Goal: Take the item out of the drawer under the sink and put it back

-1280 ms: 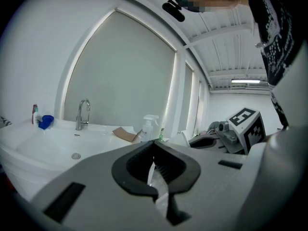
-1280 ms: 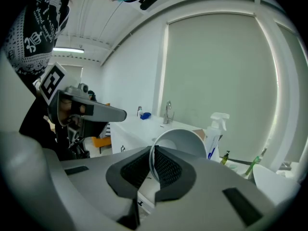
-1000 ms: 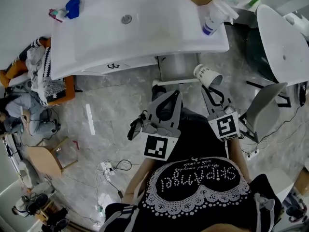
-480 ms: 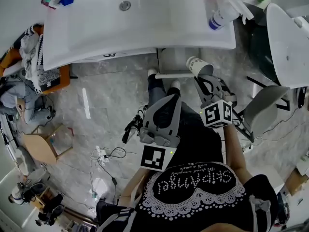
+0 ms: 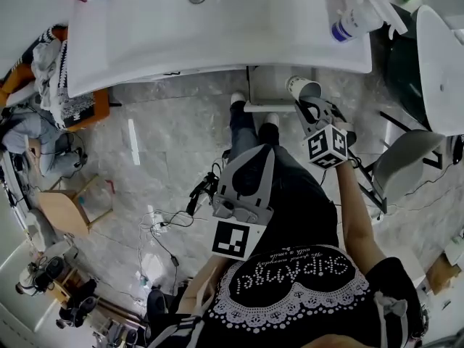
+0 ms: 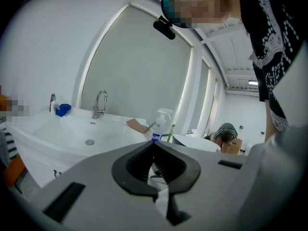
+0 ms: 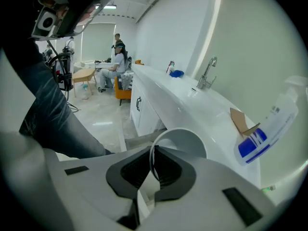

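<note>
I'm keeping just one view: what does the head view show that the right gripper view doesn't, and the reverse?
Head view only: the left claw and the lettered shirt. Right gripper view only: the faucet and people far off. Both: the cup in the right claw, the bottle, the sink.

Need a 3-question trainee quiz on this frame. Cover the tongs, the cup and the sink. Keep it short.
1. True or false: the paper cup stands on the sink counter.
2. The spray bottle sits: A) on the floor B) at the counter's end C) on a chair.
3. Fill in: the cup's rim is pinched by the ____ tongs.
Key: 1 false; 2 B; 3 right tongs.
</note>
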Available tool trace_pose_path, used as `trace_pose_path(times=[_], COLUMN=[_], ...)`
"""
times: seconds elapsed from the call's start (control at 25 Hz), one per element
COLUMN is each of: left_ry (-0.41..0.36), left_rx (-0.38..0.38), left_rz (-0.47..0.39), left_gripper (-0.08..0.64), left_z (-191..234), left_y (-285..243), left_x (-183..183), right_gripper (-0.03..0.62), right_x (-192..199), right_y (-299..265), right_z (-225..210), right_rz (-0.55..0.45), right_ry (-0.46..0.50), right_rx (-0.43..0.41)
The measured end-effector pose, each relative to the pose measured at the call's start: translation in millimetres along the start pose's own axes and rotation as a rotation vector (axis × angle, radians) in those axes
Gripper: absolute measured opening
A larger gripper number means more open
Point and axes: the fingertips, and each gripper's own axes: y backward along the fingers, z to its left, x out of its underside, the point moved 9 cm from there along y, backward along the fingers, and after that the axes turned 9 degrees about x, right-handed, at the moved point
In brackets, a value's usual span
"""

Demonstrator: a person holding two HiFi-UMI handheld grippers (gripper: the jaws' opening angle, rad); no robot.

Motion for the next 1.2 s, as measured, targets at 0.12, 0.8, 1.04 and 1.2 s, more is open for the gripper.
trace_pose_path(times=[0.12, 0.8, 1.04, 1.2], left_ry=[0.004, 0.056, 0.075, 0.085], left_rx=[-0.012, -0.093, -0.106, -0.121], left_rz=[0.009, 0.013, 0.015, 0.021], left_gripper=[0.005, 0.005, 0.005, 0.005], left_z=[8, 47, 51, 56], left_y=[5, 21, 26, 29], left_x=[-1, -4, -4, -2], right_gripper=[0.026, 0.026, 0.026, 0.026], right_x=[1, 11, 20, 26], right_y=[-16, -111, -136, -154], right_z=[-1, -3, 3, 9], right_rz=[0.022, 0.171, 0.234, 0.260], right_ry=[-0.007, 0.060, 0.112, 0.110], right_rx=[-0.012, -0.117, -0.128, -0.142])
